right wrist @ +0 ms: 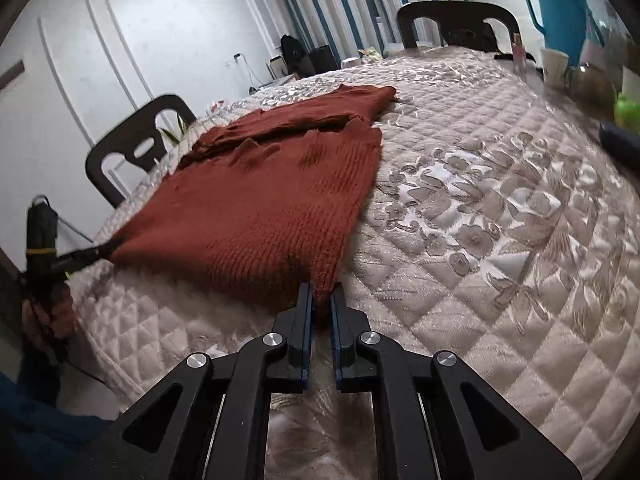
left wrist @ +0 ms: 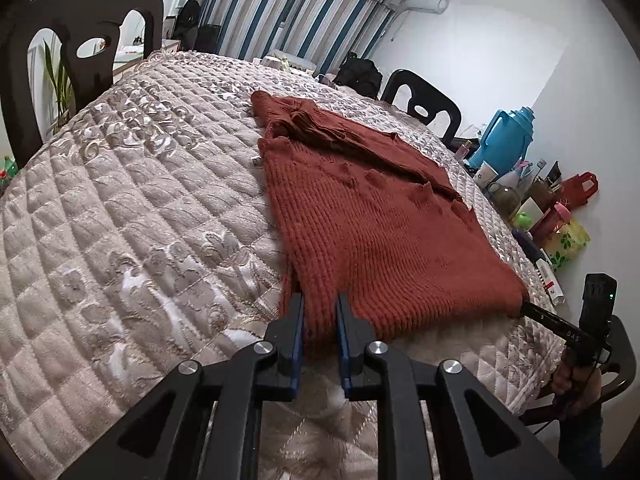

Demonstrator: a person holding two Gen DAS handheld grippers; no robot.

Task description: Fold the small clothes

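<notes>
A rust-red knitted sweater (left wrist: 372,216) lies spread on the quilted beige table cover (left wrist: 132,200), its hem toward me and its sleeves folded across the upper part. My left gripper (left wrist: 320,304) is shut on the hem's left corner, knit pinched between its blue pads. In the right wrist view the same sweater (right wrist: 260,200) runs away to the far left, and my right gripper (right wrist: 321,296) is shut on the hem's right corner. Each gripper shows in the other's view: the right gripper (left wrist: 524,306) at the far hem corner, the left gripper (right wrist: 106,250) likewise, each in a person's hand.
Dark chairs (left wrist: 80,60) stand around the table. At the right edge stand a blue thermos jug (left wrist: 504,136), cups, bottles and small bags (left wrist: 568,240). The table's near edge runs just beneath both grippers. Striped curtains (left wrist: 288,4) hang at the back.
</notes>
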